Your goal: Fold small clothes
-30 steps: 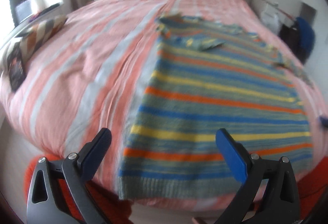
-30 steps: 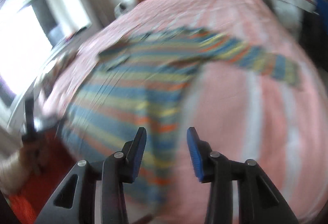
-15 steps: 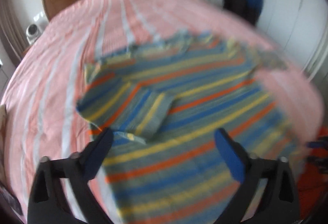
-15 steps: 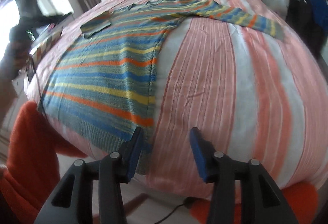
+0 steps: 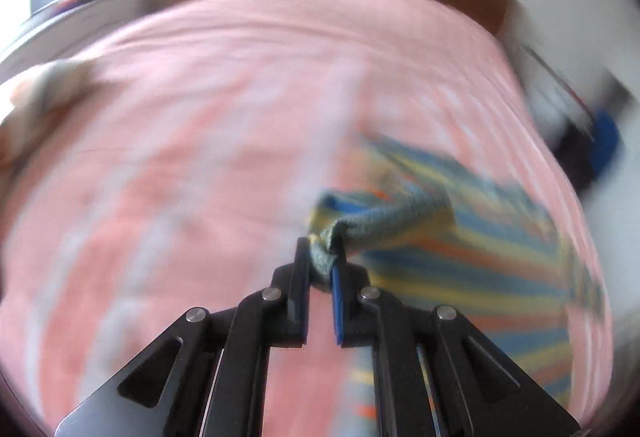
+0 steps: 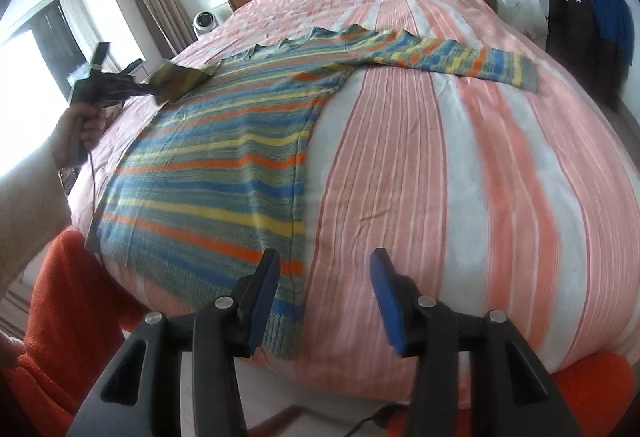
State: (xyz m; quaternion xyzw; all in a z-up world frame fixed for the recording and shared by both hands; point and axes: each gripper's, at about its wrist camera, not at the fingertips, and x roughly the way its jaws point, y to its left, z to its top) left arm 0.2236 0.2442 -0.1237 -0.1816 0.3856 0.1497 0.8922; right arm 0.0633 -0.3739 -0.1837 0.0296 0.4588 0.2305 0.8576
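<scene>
Left gripper (image 5: 322, 269) is pinching the cuff (image 5: 325, 257) of the sweater (image 6: 224, 173), mid-frame in its blurry view. Right gripper (image 6: 326, 291) is hanging spread wide at the bottom, over the hem corner. Sweater's lying flat across the left half of the bed (image 6: 460, 165), other sleeve (image 6: 448, 59) stretching toward the upper right.

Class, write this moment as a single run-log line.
left gripper: shut on sweater cuff | right gripper: open, above bed edge by hem | sweater: flat, right sleeve out
</scene>
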